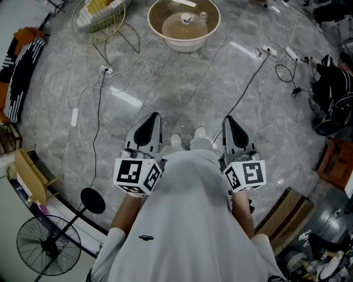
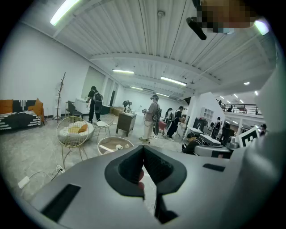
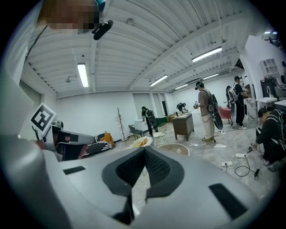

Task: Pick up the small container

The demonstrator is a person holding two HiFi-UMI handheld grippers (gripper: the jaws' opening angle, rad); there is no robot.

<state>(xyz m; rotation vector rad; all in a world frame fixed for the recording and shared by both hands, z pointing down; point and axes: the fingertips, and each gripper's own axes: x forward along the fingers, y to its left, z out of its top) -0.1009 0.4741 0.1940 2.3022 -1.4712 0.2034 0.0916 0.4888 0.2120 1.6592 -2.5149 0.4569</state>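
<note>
Left gripper (image 1: pixel 150 124) and right gripper (image 1: pixel 231 124) are clenched empty at the waist, well apart from the small container (image 1: pixel 203 16) near the round table's (image 1: pixel 185 48) right rim, where unopened jaws could topple it.

The floor (image 1: pixel 182 99) ahead of your claws is polished grey stone, glossy with streaks of reflected light. Your left gripper (image 2: pixel 144 151) and right gripper (image 3: pixel 144 150) have smooth, matt grey plastic shells, and their black pads (image 3: pixel 157 169) are finely ribbed. Far ahead, the round tub (image 1: pixel 213 27) looks smooth and beige. The chair (image 1: pixel 118 22) to its left is thin yellowish wire. Your shirt (image 1: pixel 187 220) is plain white cloth.
</note>
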